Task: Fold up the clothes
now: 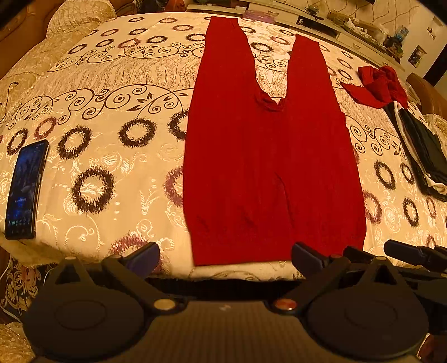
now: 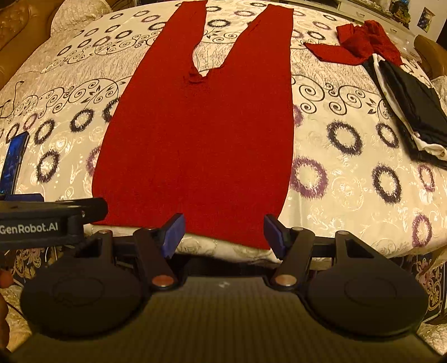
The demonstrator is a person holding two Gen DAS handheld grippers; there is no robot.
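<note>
Red trousers lie flat on the bed, waistband nearest. Left gripper and right gripper hover wide open, holding nothing. Advice: pinch both waistband corners squarely, then fold evenly.

One red trousers, one crumpled red garment, one dark folded pile, one phone.

Red trousers: both leg ends cut off by the top edge in the right wrist view; phone cropped at the left edge there, its screen text unreadable; shelf clutter beyond the bed's far edge too small to identify; folded dark garments run off the right edge.
</note>
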